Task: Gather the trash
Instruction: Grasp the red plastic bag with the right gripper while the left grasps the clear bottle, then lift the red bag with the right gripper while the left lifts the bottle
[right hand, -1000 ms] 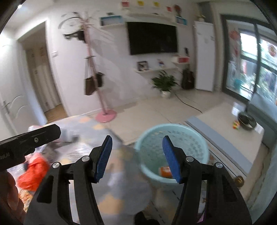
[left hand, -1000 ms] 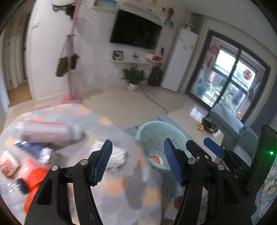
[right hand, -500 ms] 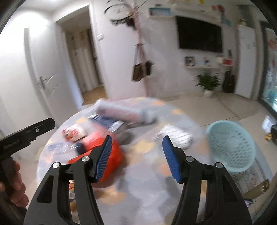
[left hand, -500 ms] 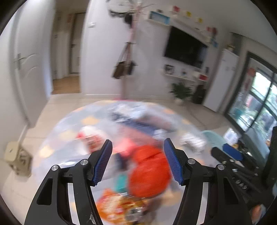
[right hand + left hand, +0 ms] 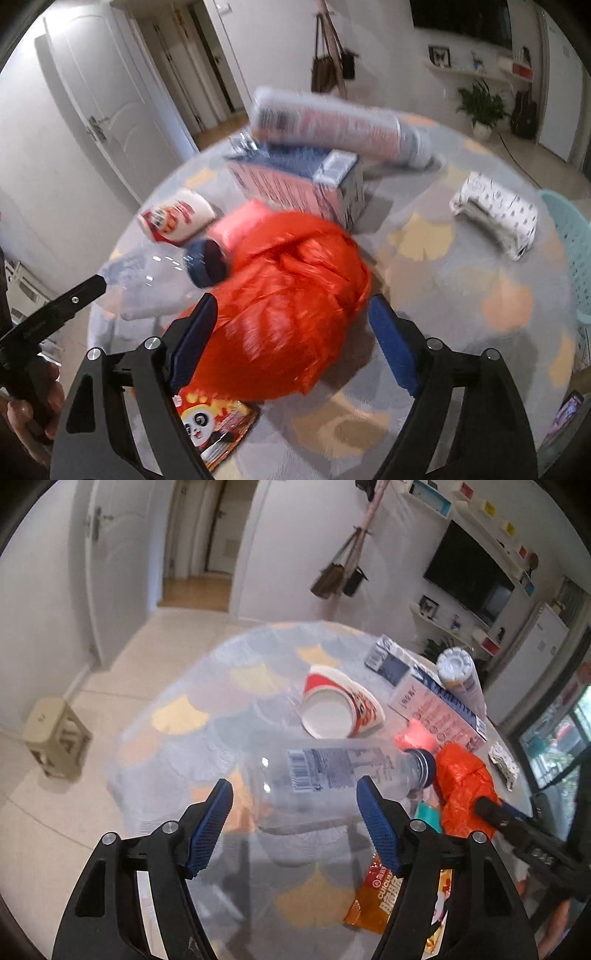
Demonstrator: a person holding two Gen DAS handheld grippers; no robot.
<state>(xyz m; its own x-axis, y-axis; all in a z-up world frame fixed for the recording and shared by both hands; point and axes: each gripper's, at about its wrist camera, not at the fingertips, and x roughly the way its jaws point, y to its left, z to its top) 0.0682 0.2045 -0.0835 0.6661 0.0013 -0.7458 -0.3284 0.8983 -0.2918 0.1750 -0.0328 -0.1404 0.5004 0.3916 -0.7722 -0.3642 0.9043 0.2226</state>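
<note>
Round table with grey, fan-patterned cloth (image 5: 173,716) is being seen still crowded with litter; most of the collecting is judged left to do.

Left gripper (image 5: 295,805) is being held with jaws spread wide, nothing between the pads, lined up on a clear plastic bottle with dark blue cap (image 5: 332,771) lying on its side.

Right gripper (image 5: 291,332) is likewise being held agape and empty, framing a crumpled orange-red plastic bag (image 5: 291,295) beside that bottle.

Also lying out: red-and-white paper cup on its side (image 5: 340,709), pink-and-blue carton (image 5: 436,709), long white printed canister (image 5: 332,125), white patterned tissue pack (image 5: 495,218), orange snack wrapper (image 5: 380,897).

Pale teal plastic basket (image 5: 576,243) is showing at the table's far edge; contents not visible.

Legible: "CUICUI" on the snack wrapper; a cartoon panda on the packet (image 5: 210,424) in the right view. Bottle barcode and carton text are too blurred.
</note>
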